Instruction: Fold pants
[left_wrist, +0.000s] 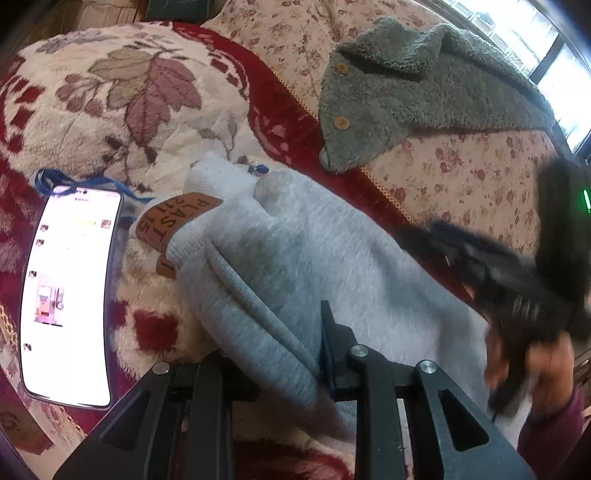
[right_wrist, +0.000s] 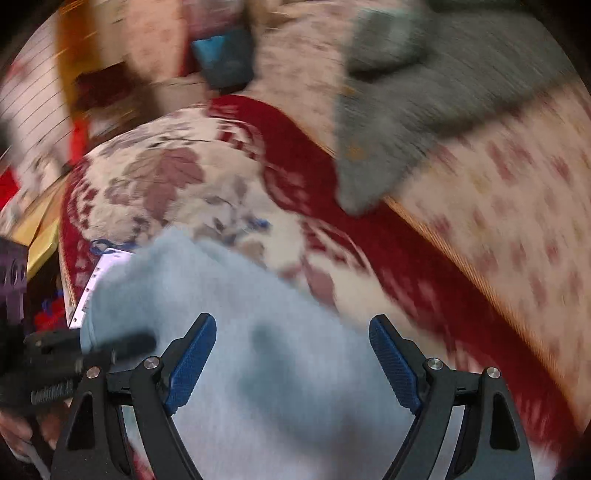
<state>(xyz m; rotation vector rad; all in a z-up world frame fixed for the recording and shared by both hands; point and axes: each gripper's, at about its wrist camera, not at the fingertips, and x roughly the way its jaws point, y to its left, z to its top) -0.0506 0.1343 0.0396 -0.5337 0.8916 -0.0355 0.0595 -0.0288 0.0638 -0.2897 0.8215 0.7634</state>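
The left gripper (left_wrist: 295, 354) clenched the grey pants (left_wrist: 295, 258), its left finger hidden underneath; the right gripper (right_wrist: 291, 362), blurred at three o'clock, hung released.

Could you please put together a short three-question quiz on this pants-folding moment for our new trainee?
1. True or false: the right gripper is clamped on the grey pants.
2. Which item lies on the blanket to the left of the pants in the left wrist view: A) a lit phone, B) a book, C) a remote?
3. Fill in: the left gripper is shut on the ____ of the pants.

Key:
1. False; its jaws stand wide open above the fabric.
2. A.
3. Folded edge; the cloth sits between its fingers.
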